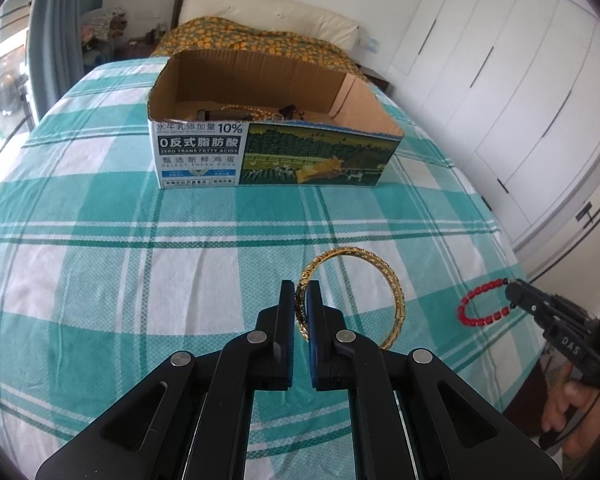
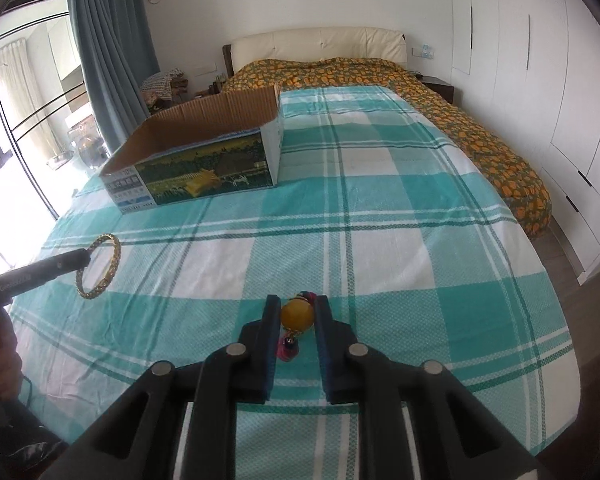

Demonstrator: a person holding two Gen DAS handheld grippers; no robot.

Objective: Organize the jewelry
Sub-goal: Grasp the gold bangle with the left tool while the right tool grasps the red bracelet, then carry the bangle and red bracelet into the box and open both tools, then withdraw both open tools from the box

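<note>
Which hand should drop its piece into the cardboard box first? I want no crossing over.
Probably left: the left gripper holds the gold bangle facing the cardboard box; the right gripper, holding the beaded bracelet, sees it off to its left.

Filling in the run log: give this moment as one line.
left gripper: shut on gold bangle | right gripper: shut on red bead bracelet | cardboard box: ahead

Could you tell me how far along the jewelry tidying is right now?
Some jewelry already lies in the cardboard box on the bed. In hand: the left gripper is clamped on the gold bangle, and the right gripper is shut on the red bead bracelet at its yellow bead. Left: carrying both to the box; no other loose jewelry shows on the checked bedspread.
</note>
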